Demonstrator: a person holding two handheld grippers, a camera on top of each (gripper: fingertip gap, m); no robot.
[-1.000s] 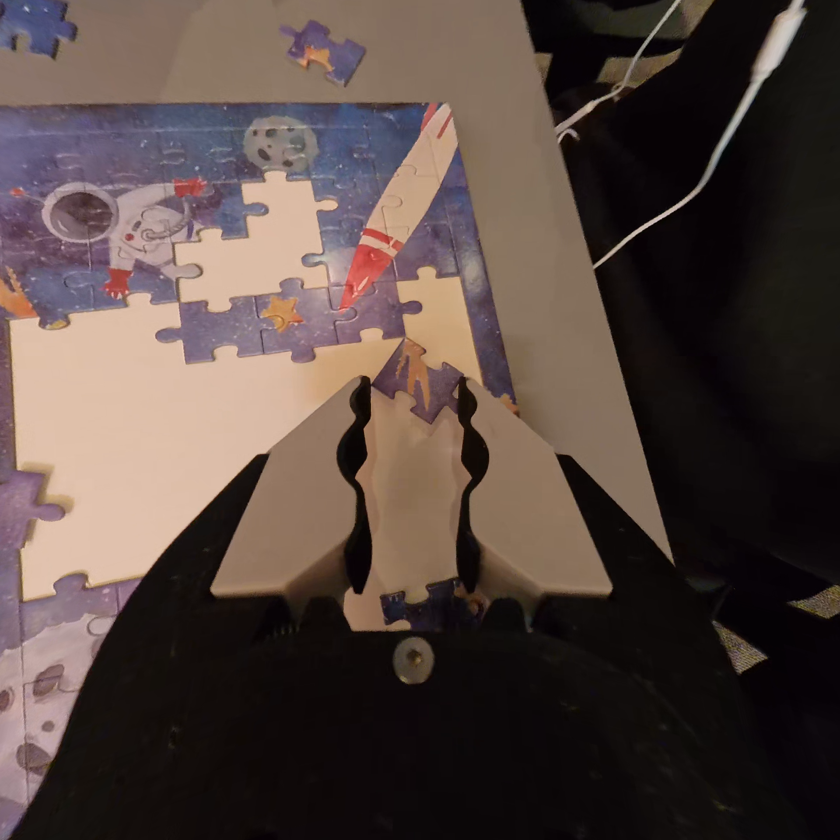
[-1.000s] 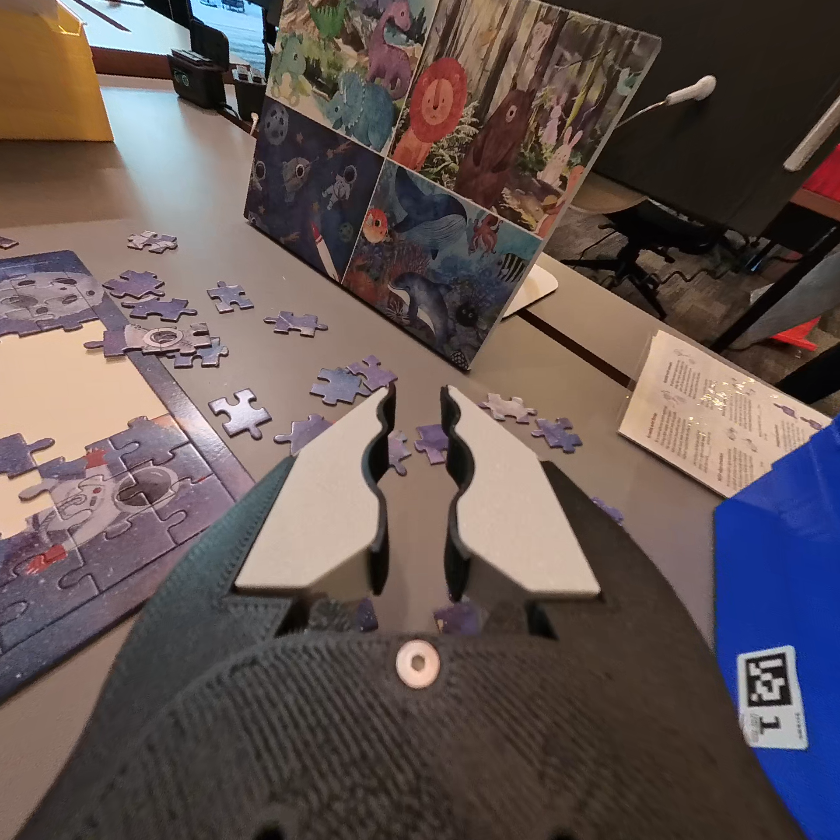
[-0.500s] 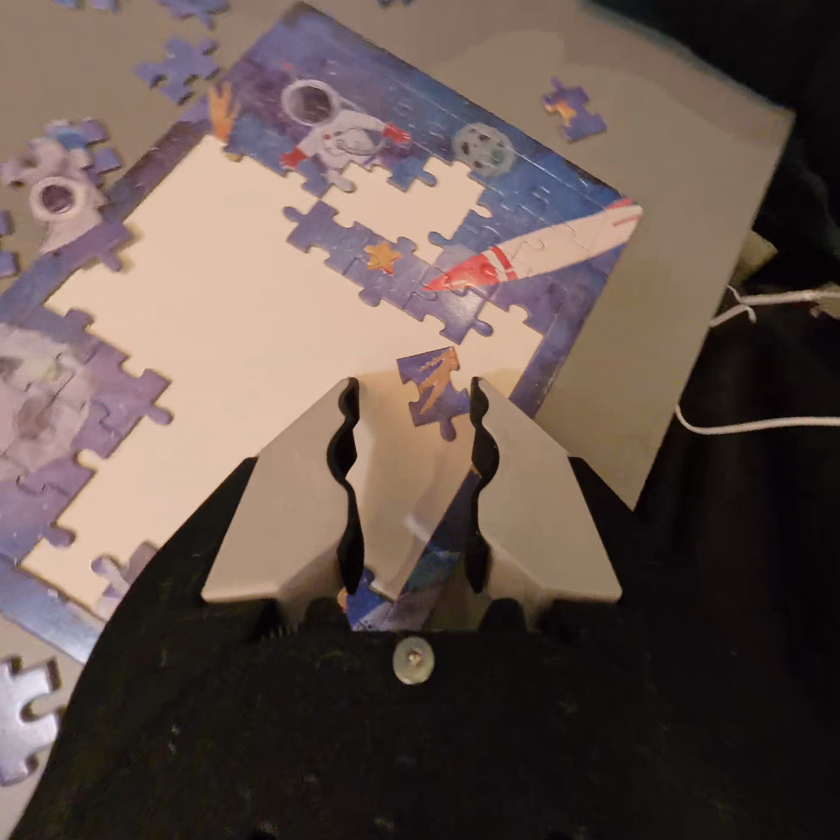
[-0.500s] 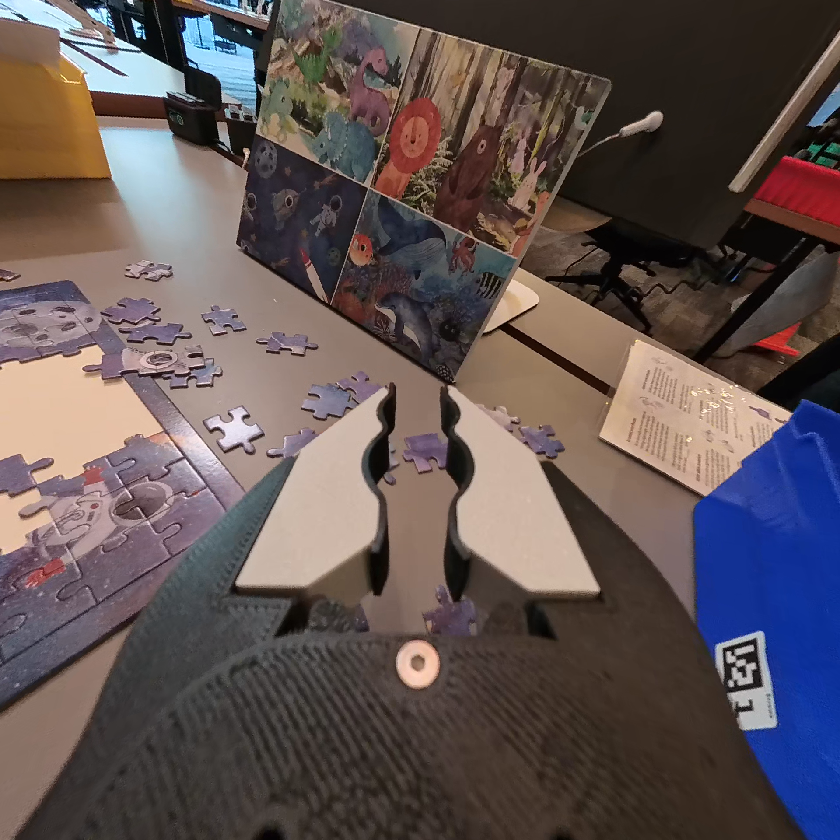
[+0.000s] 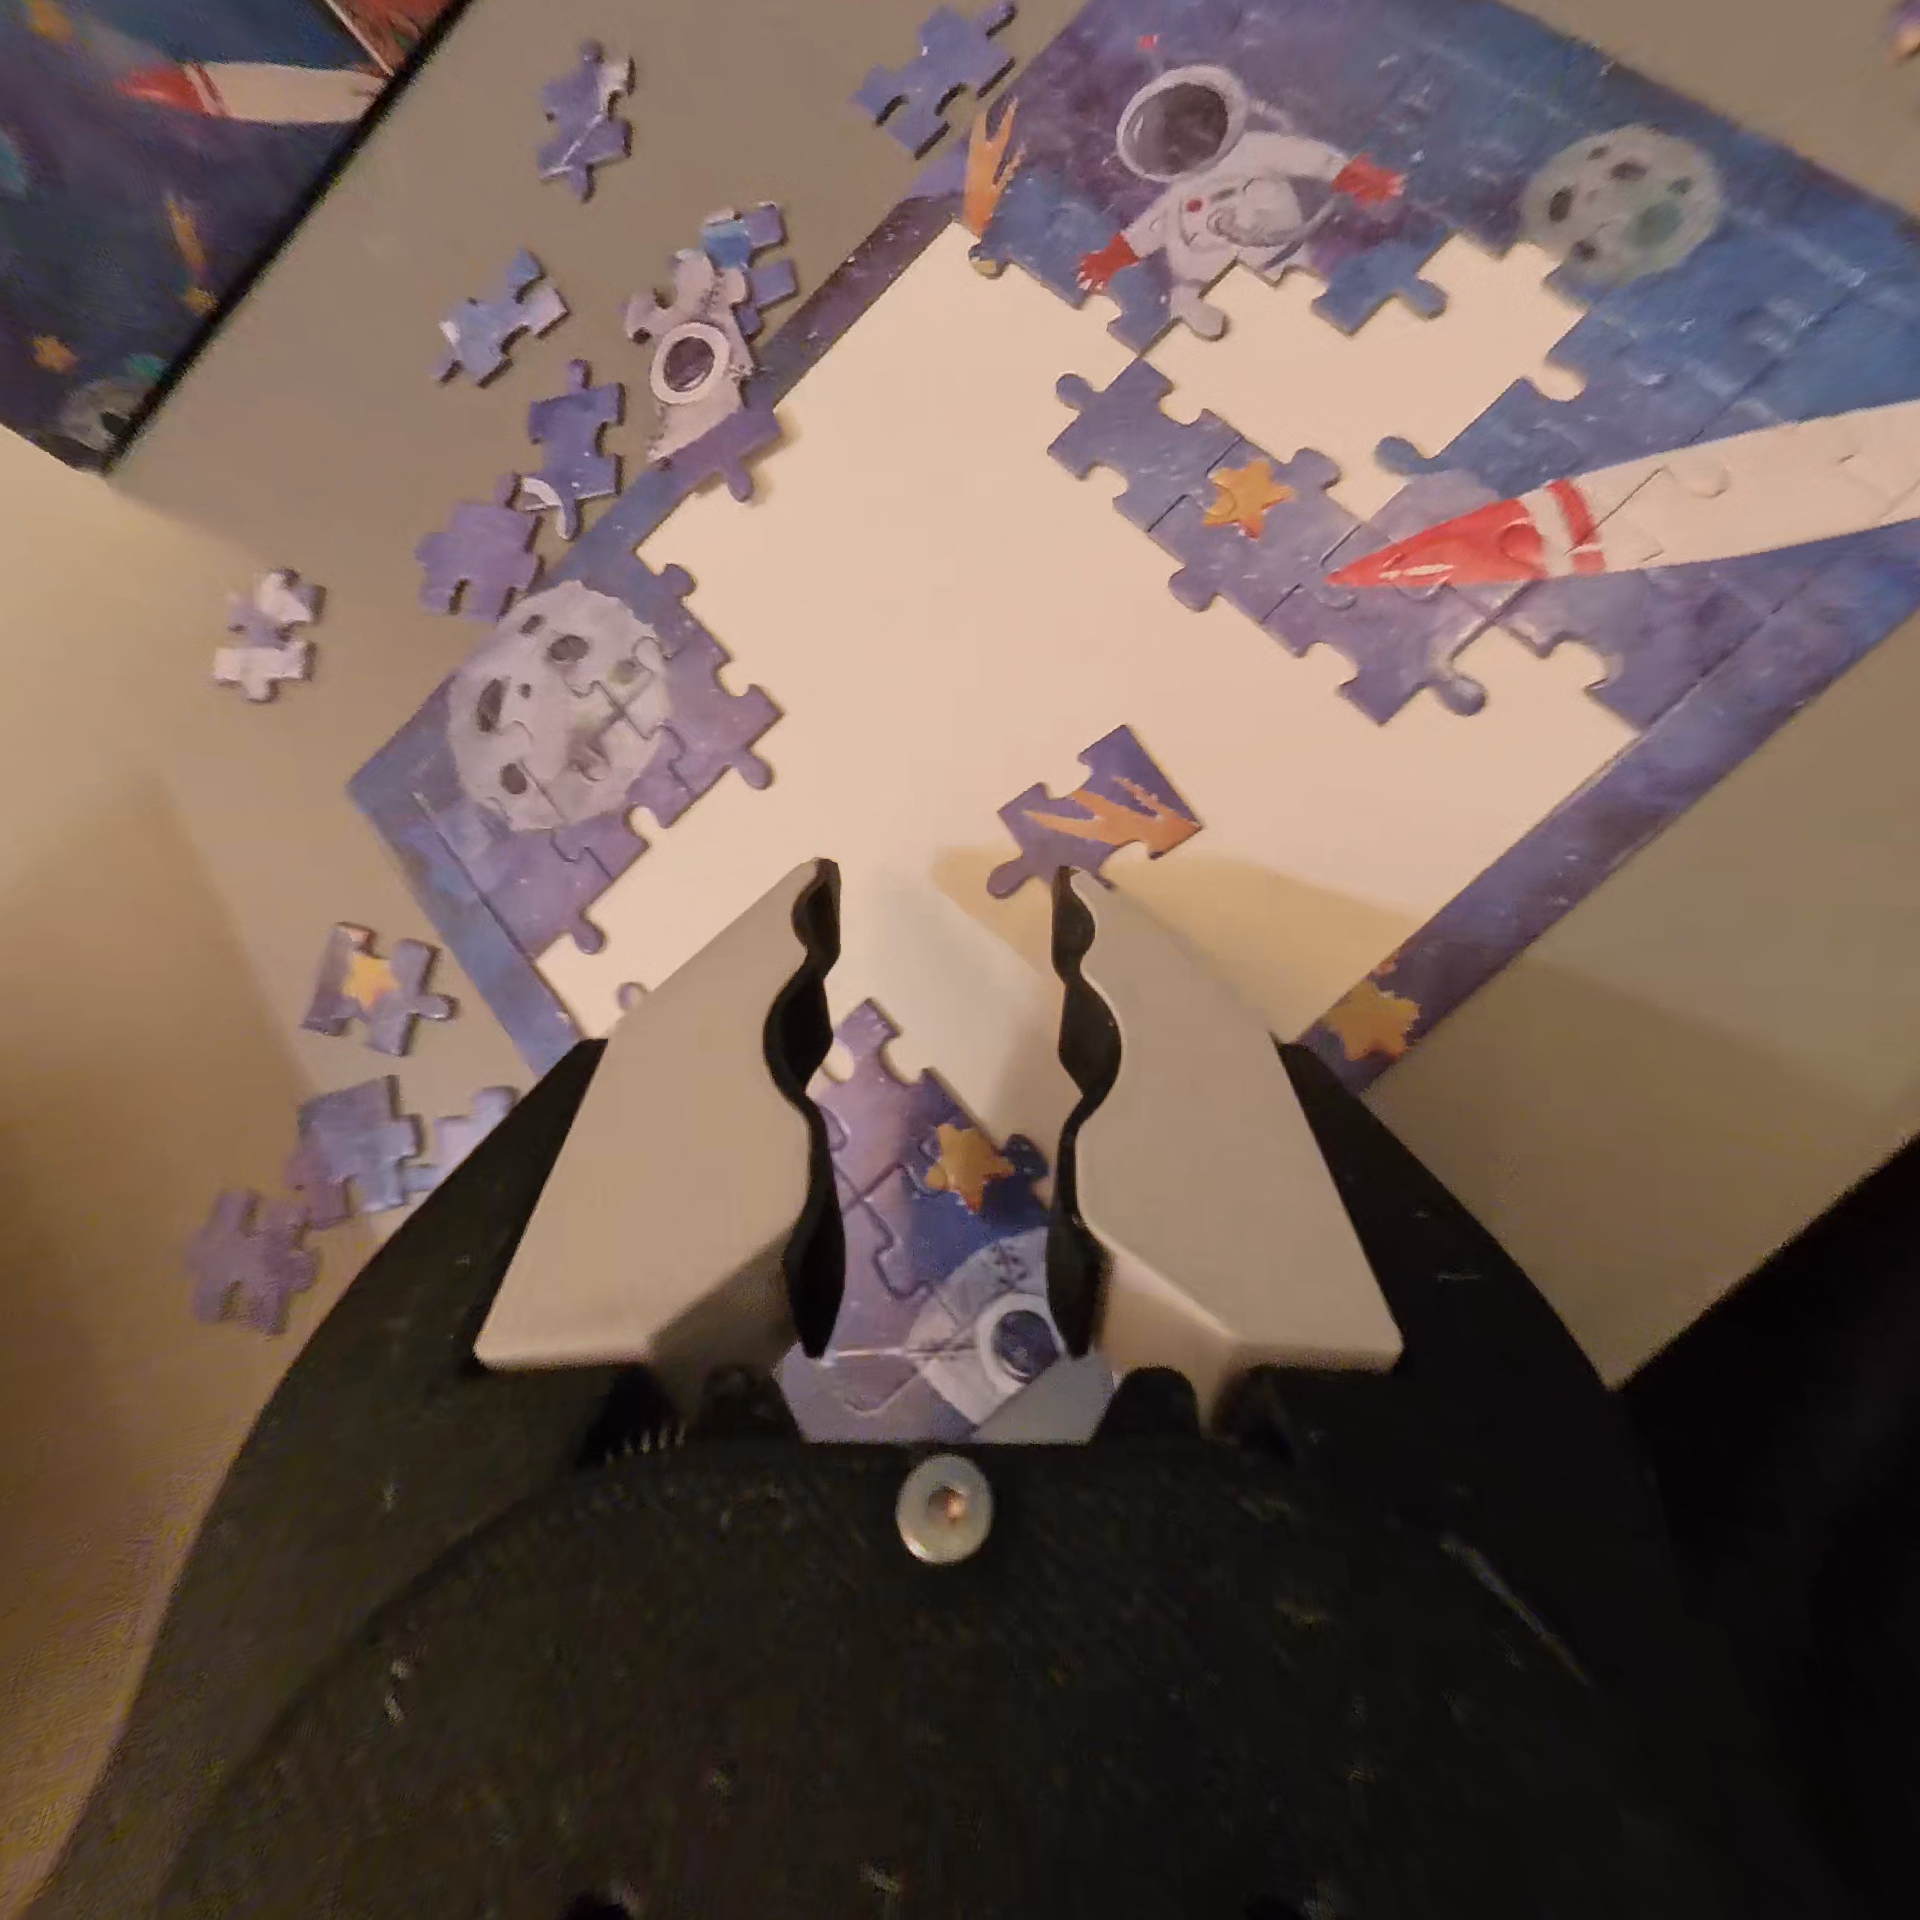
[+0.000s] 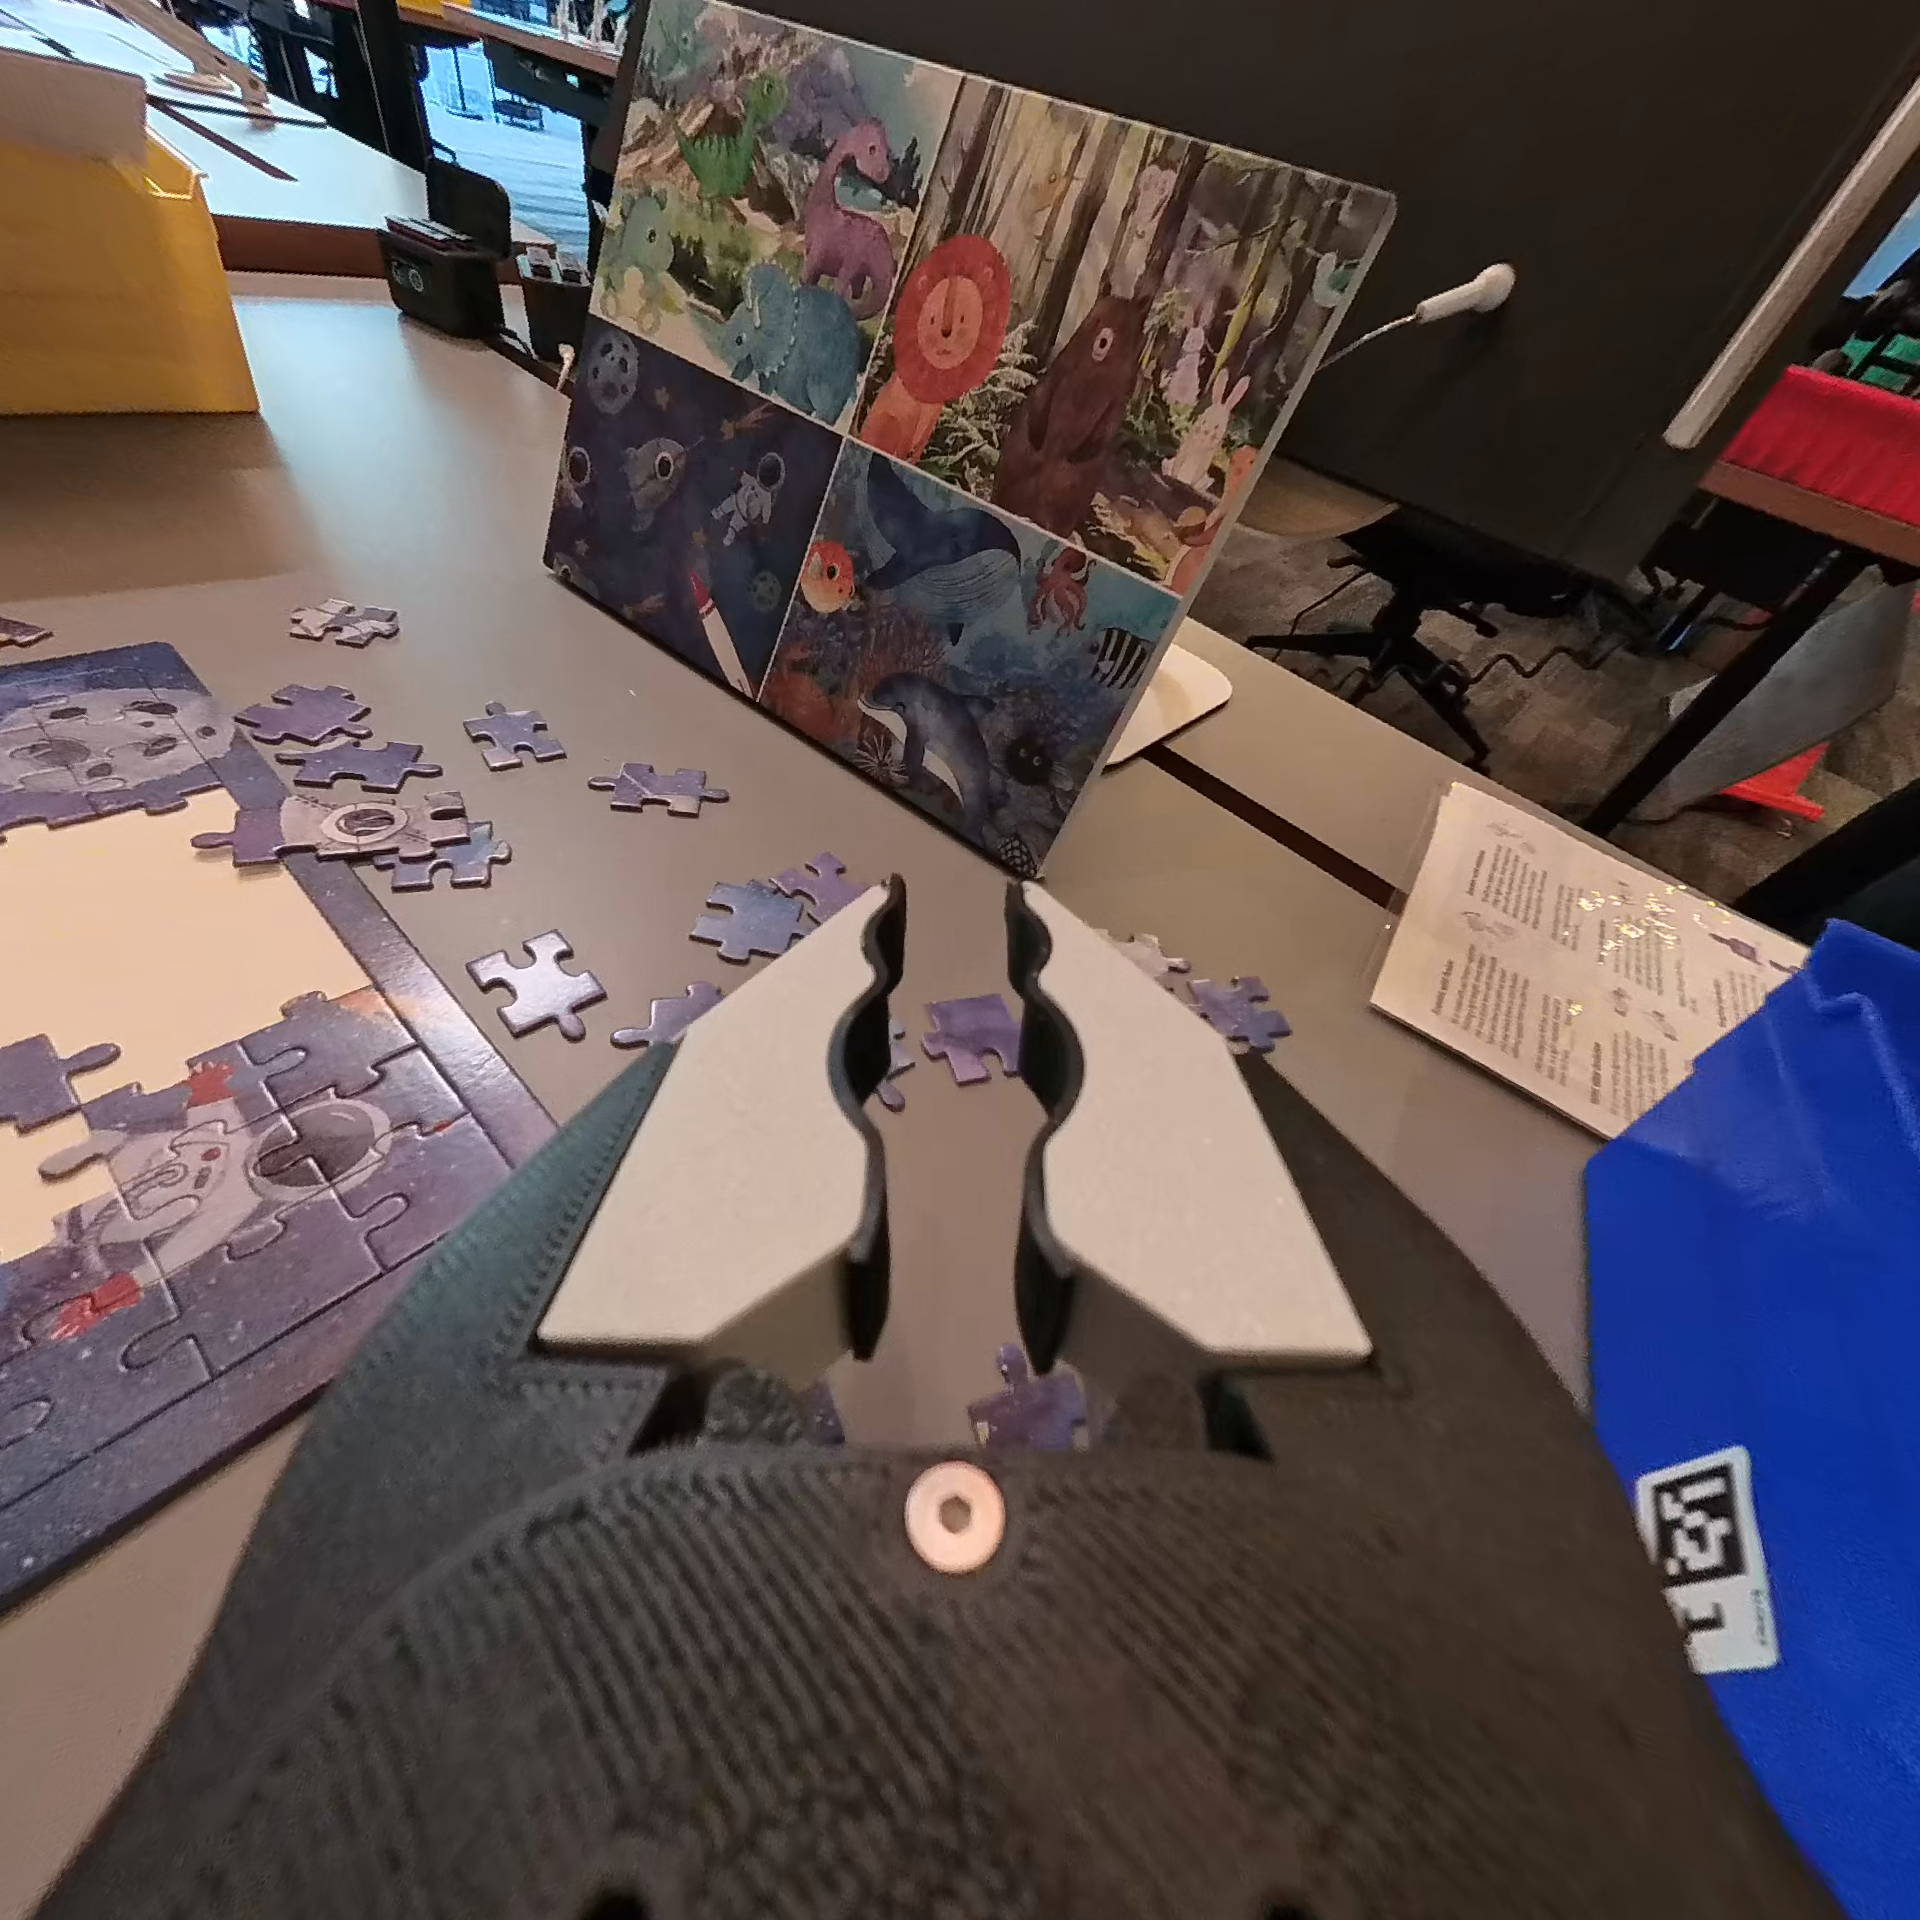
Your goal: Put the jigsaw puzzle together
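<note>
We hover our left gripper (image 5: pixel 940 883), jaws wide, just short of the comet piece (image 5: pixel 1101 821); our right gripper (image 6: pixel 951 899) hangs narrow and bare.

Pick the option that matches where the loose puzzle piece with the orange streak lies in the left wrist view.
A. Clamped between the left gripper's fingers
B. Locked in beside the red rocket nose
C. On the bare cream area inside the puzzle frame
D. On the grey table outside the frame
C: the loose puzzle piece with the orange streak lies flat on the bare cream area, just ahead of the open left gripper.
</note>
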